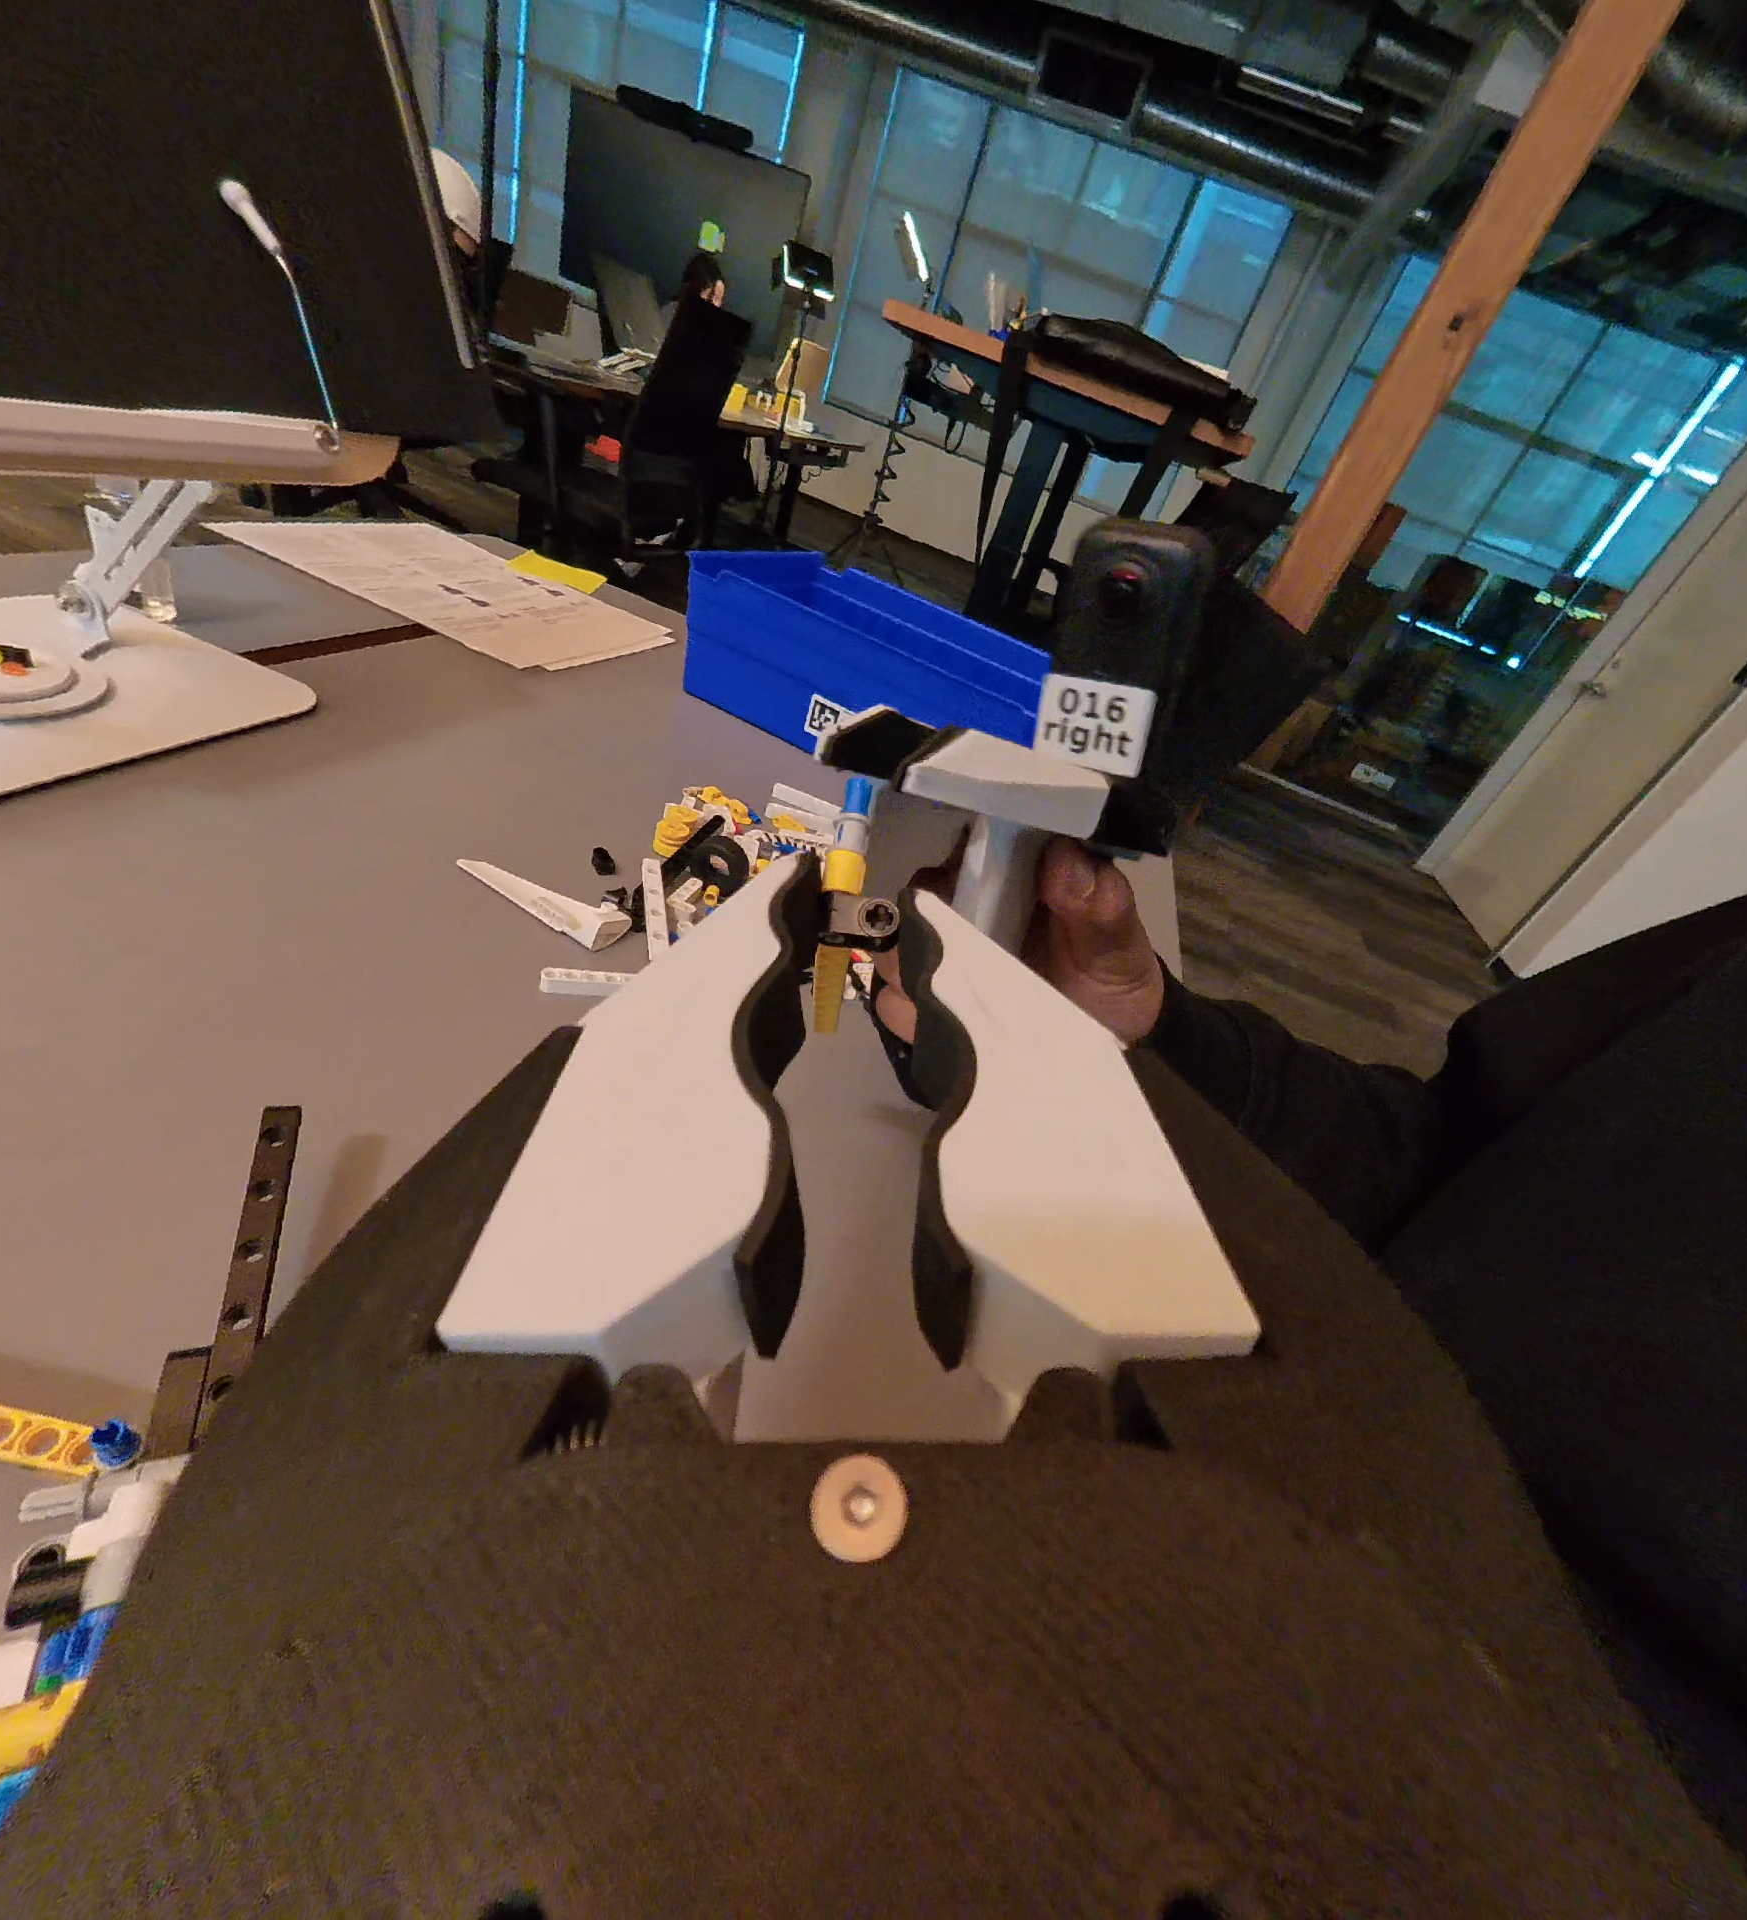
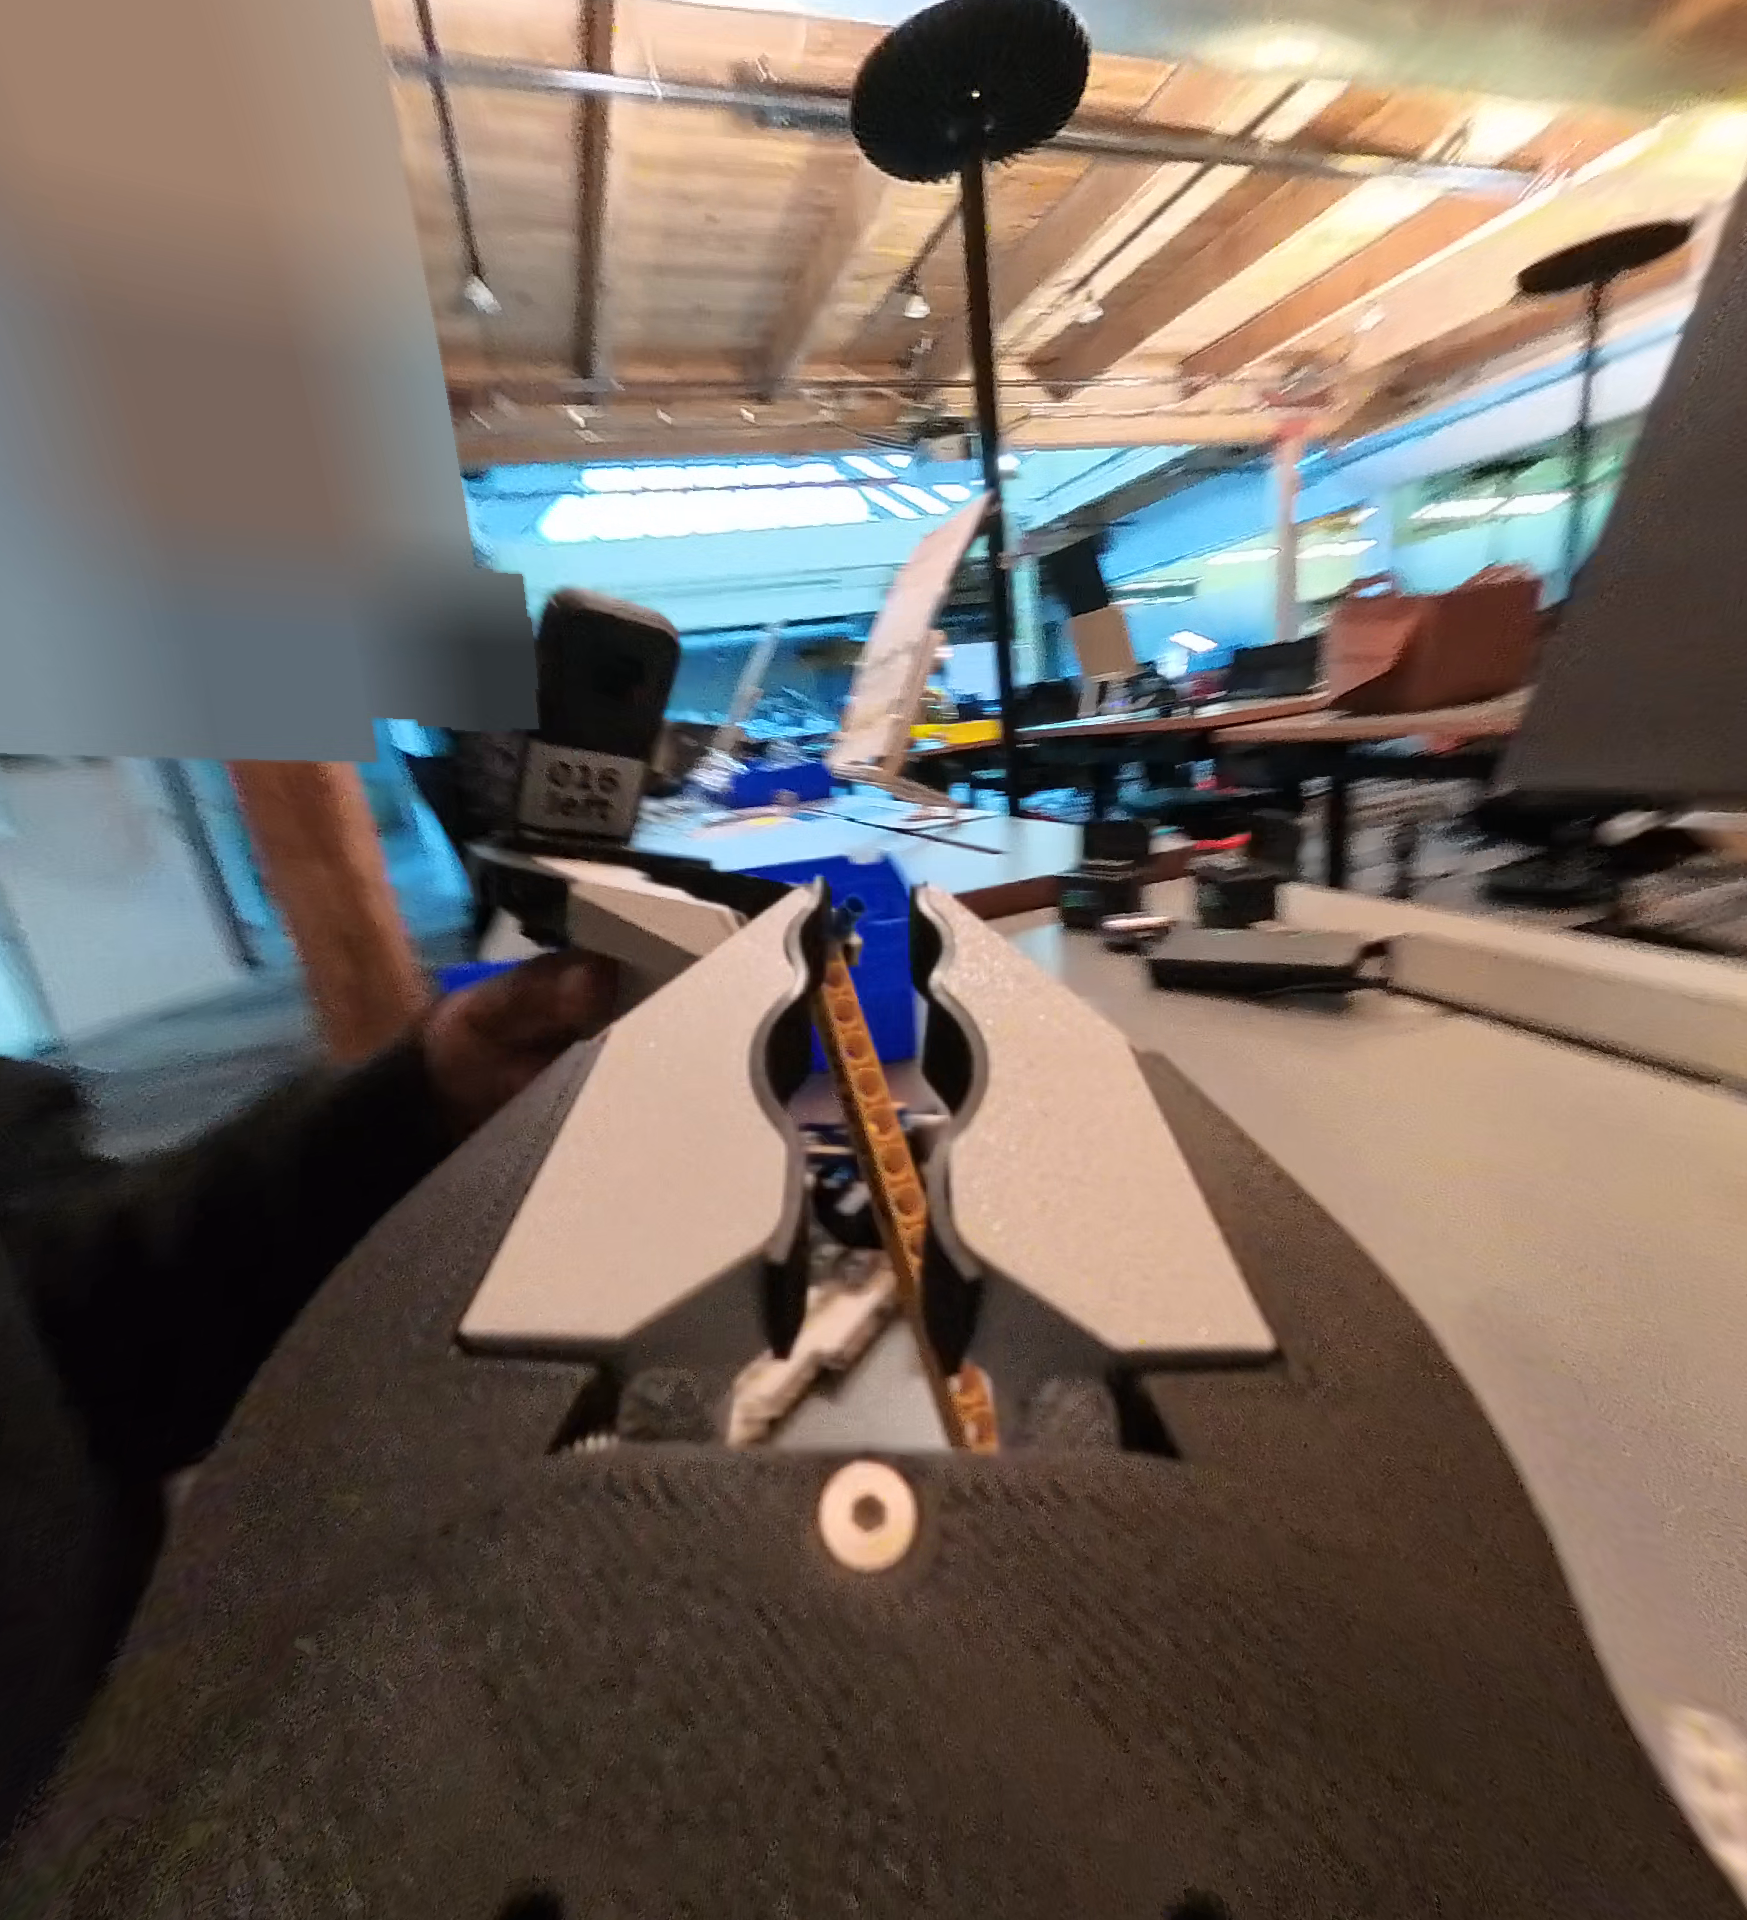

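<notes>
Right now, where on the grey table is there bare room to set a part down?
Bare grey table lies between the white stand base and the white wedge piece. Another bare strip runs right of the right gripper, before the black box. Crowded: the parts pile before the blue bin.

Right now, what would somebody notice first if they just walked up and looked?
The left claw held up over the grey table, pinching a little build of a yellow holed beam, a grey connector and a blue-tipped pin. Behind it lie a heap of loose toy pieces and a blue bin.
</notes>
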